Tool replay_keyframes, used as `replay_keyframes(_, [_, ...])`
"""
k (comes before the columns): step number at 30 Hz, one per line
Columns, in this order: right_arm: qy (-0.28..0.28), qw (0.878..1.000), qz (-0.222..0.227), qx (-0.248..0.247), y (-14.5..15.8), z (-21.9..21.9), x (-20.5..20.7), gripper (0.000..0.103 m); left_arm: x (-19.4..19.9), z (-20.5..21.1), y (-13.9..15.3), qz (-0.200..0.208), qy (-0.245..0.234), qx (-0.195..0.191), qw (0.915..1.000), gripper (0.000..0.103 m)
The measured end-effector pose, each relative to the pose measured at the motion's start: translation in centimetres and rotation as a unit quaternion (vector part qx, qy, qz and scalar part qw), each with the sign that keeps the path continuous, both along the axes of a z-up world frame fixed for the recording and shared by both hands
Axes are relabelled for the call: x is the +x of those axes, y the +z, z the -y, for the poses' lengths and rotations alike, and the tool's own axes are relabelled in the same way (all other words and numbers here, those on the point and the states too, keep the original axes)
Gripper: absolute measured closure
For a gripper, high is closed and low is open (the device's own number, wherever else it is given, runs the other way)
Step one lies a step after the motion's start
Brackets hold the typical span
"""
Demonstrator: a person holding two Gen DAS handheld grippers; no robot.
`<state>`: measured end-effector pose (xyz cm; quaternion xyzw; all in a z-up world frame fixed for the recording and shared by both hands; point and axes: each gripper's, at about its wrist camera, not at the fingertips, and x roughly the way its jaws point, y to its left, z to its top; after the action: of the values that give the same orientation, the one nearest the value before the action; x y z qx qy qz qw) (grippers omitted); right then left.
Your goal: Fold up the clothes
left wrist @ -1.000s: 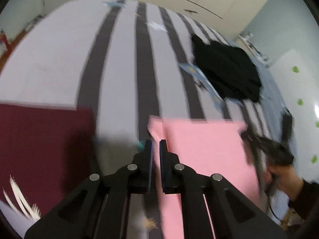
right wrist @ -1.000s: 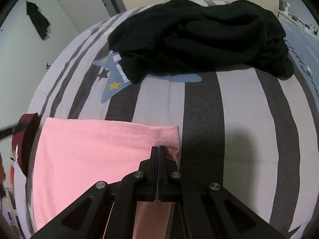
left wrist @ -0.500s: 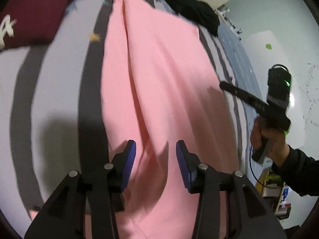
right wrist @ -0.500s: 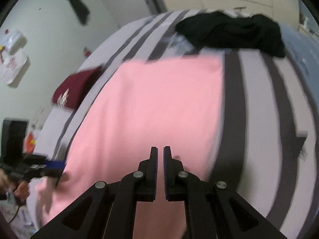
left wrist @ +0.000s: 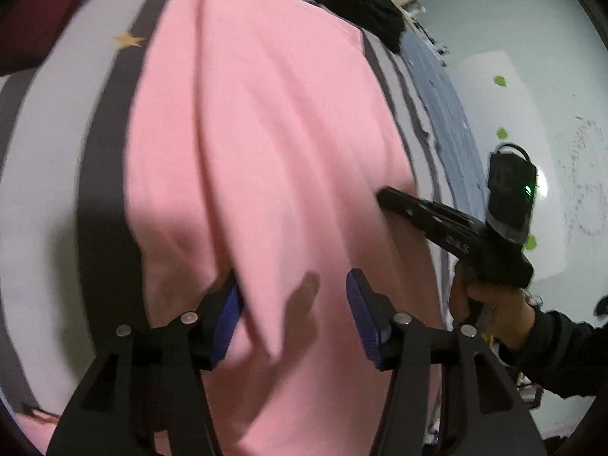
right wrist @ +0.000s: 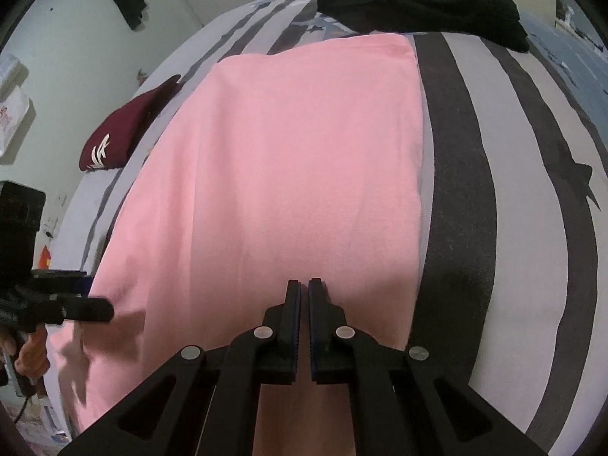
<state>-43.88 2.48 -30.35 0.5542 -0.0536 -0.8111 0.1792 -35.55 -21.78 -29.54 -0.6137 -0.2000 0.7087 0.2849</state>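
Note:
A pink garment (left wrist: 266, 159) lies spread lengthwise on the striped bed, with a long raised fold running down its left part. It also fills the middle of the right wrist view (right wrist: 296, 159). My left gripper (left wrist: 292, 311) is open, its blue-padded fingers (left wrist: 228, 311) standing either side of the fold's near end, above the cloth. My right gripper (right wrist: 304, 296) hovers over the garment's near edge with its jaws nearly together, a thin gap between them and nothing held. It shows from the side in the left wrist view (left wrist: 383, 195).
A black garment (right wrist: 425, 3) lies heaped at the far end of the bed (right wrist: 532, 174). A maroon garment with a white print (right wrist: 125, 129) lies at the bed's left side. A wall stands close on the right of the bed.
Both grippers have let go of the pink garment's far corners and pulled back to its near end. The left gripper has opened wide; the right has opened only a crack.

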Motion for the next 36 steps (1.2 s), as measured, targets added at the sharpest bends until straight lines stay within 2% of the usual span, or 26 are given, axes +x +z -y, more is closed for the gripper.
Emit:
replay_keyframes(2, [-0.011, 1.0, 0.0, -0.006, 0.1, -0.4, 0.0, 0.1, 0.4, -0.6, 0.4, -0.015, -0.01, -0.005, 0.9998, 0.065])
replay_keyframes(4, [-0.018, 1.0, -0.005, -0.003, 0.1, -0.3, 0.1, 0.1, 0.4, -1.2, 0.6, -0.045, -0.016, -0.049, 0.9977, 0.098])
replay_keyframes(5, [-0.021, 1.0, -0.007, 0.0, 0.1, -0.3, 0.2, 0.1, 0.5, -1.0, 0.6, -0.05, -0.011, -0.07, 0.9962, 0.099])
replay_keyframes(8, [-0.031, 0.999, -0.013, 0.008, 0.1, -0.2, 0.4, 0.102, 0.4, 0.3, 0.6, -0.056, 0.018, -0.089, 0.9943, 0.099])
replay_keyframes(12, [-0.041, 0.999, -0.022, 0.021, 0.1, 0.0, 0.7, 0.103, 1.0, 1.9, 1.4, -0.08, 0.042, -0.133, 0.987, 0.099])
replay_keyframes(17, [-0.044, 0.998, -0.029, 0.037, -0.1, 0.0, 0.9, 0.103, 1.8, 3.4, 2.7, -0.091, 0.066, -0.135, 0.9844, 0.099])
replay_keyframes(20, [-0.039, 0.997, -0.038, 0.054, -0.1, 0.6, 0.9, 0.103, 1.8, 3.8, 2.9, -0.077, 0.085, -0.125, 0.9855, 0.098])
replay_keyframes(23, [-0.045, 0.997, -0.039, 0.057, -0.1, 0.4, 1.0, 0.103, 2.3, 4.9, 2.9, -0.075, 0.1, -0.168, 0.9778, 0.099])
replay_keyframes(25, [-0.053, 0.996, -0.038, 0.058, 0.1, 0.2, 1.0, 0.103, 2.8, 6.2, 2.7, -0.069, 0.109, -0.181, 0.9749, 0.099])
replay_keyframes(27, [-0.057, 0.996, -0.041, 0.061, 0.5, 0.1, 1.3, 0.103, 3.1, 6.5, 2.5, -0.062, 0.102, -0.172, 0.9778, 0.098])
replay_keyframes(30, [-0.057, 0.995, -0.05, 0.06, 1.6, 0.0, 2.7, 0.092, 3.9, 6.3, 2.5, -0.062, 0.078, -0.15, 0.9837, 0.098])
replay_keyframes(31, [-0.051, 0.995, -0.054, 0.067, 1.9, -0.1, 3.6, 0.083, 4.2, 5.8, 2.5, -0.063, 0.067, -0.144, 0.9854, 0.095])
replay_keyframes(33, [-0.035, 0.993, -0.069, 0.088, 2.5, -0.1, 5.8, 0.077, 4.8, 4.7, 2.0, -0.062, 0.037, -0.154, 0.9855, 0.093])
replay_keyframes(36, [-0.025, 0.996, -0.051, 0.075, 2.4, -0.3, 8.2, 0.077, 5.6, 3.4, 0.9, -0.062, 0.005, -0.187, 0.9804, 0.092])
